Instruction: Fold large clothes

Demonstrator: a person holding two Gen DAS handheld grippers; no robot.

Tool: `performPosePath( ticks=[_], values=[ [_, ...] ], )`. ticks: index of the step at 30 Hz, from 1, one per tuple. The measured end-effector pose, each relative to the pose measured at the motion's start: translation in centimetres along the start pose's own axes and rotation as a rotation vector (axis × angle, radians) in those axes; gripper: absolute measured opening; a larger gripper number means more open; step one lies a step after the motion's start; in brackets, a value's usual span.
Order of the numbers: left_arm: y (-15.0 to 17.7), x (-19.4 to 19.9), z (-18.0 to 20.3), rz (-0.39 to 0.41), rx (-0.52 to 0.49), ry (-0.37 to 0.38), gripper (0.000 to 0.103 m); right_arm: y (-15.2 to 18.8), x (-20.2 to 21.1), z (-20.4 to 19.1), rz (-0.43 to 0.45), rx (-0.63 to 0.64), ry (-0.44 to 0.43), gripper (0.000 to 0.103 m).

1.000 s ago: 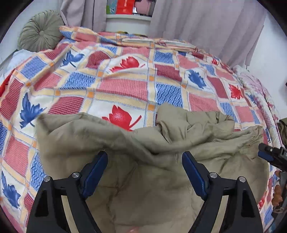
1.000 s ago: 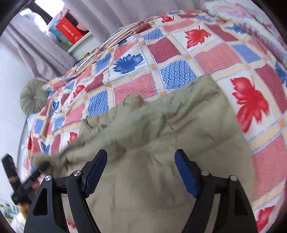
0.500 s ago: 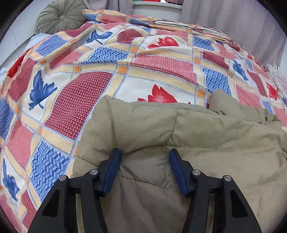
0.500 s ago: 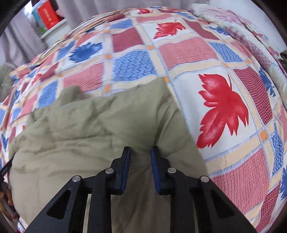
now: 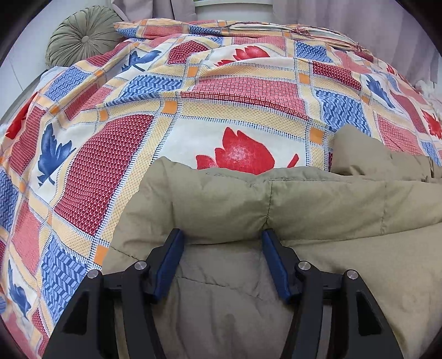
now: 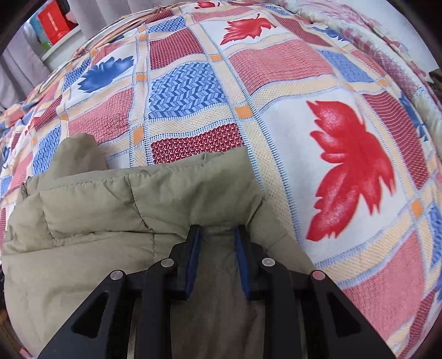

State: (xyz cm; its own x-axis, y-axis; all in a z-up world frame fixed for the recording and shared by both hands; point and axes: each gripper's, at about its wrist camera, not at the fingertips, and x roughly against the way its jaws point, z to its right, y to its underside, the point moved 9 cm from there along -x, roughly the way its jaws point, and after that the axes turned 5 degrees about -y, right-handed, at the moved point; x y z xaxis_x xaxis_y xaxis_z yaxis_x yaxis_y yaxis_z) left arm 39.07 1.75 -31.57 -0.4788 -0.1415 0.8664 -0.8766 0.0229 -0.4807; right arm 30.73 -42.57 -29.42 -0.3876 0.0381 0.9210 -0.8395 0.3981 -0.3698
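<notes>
A padded olive-green jacket [image 5: 317, 210] is spread on a bed covered by a patchwork bedspread [image 5: 234, 110] printed with red and blue leaves, and it fills the lower part of both wrist views. In the left wrist view, the left gripper [image 5: 222, 243] is seen with its blue-padded fingers [image 5: 168, 259] set well apart, their tips tucked under a puffy folded edge of the jacket; fabric lies between them, but a firm pinch cannot be confirmed. In the right wrist view, the right gripper [image 6: 216, 234] is seen with its fingers [image 6: 193, 256] drawn much closer together, a narrow bunch of the jacket [image 6: 138, 198] being held between the pads near the garment's right-hand corner. The folded edge is seen running across both views as a rounded roll, with a further lump of the same fabric rising behind it. A round pleated green cushion [image 5: 83, 38] is seen at the far left of the bed, pale curtains [image 5: 373, 13] are seen behind it, and a red box [image 6: 55, 20] is seen on a white shelf at the upper left of the right wrist view.
</notes>
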Motion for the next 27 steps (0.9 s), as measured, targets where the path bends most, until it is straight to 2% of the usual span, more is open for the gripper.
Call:
performPosePath(
  ticks=[2, 3, 9, 12, 18, 19, 20, 21, 27],
  values=[
    [-0.1, 0.8, -0.4, -0.014, -0.010, -0.010, 0.061, 0.0, 1.5, -0.4, 0.020, -0.009, -0.007, 0.043],
    [-0.1, 1.3, -0.7, -0.017, -0.008, -0.013, 0.061, 0.1, 2.3, -0.7, 0.035, -0.013, -0.024, 0.045],
    [1.0, 5.7, -2.6, -0.015, 0.025, 0.043, 0.061, 2.2, 6.7, -2.4, 0.080, -0.016, -0.121, 0.046],
    [2.4, 7.8, -3.5, -0.020, 0.017, 0.065, 0.061, 3.5, 8.2, -2.4, 0.078, -0.047, -0.155, 0.050],
    [6.7, 11.0, -4.7, -0.059, 0.003, 0.113, 0.062, 7.5, 10.7, -1.6, 0.046, -0.080, -0.193, 0.052],
    [7.4, 11.4, -4.8, -0.070, 0.003, 0.120, 0.065, 8.2, 11.1, -1.5, 0.041, -0.089, -0.198, 0.053],
    [8.1, 11.7, -4.9, -0.082, 0.005, 0.129, 0.084, 8.9, 11.5, -1.3, 0.037, -0.099, -0.204, 0.057],
    [8.8, 12.1, -4.9, -0.085, 0.012, 0.139, 0.090, 9.5, 11.8, -1.0, 0.035, -0.110, -0.209, 0.059],
    [11.7, 14.4, -5.2, -0.088, 0.014, 0.165, 0.091, 13.8, 13.3, 0.6, 0.005, -0.174, -0.236, 0.062]
  ],
)
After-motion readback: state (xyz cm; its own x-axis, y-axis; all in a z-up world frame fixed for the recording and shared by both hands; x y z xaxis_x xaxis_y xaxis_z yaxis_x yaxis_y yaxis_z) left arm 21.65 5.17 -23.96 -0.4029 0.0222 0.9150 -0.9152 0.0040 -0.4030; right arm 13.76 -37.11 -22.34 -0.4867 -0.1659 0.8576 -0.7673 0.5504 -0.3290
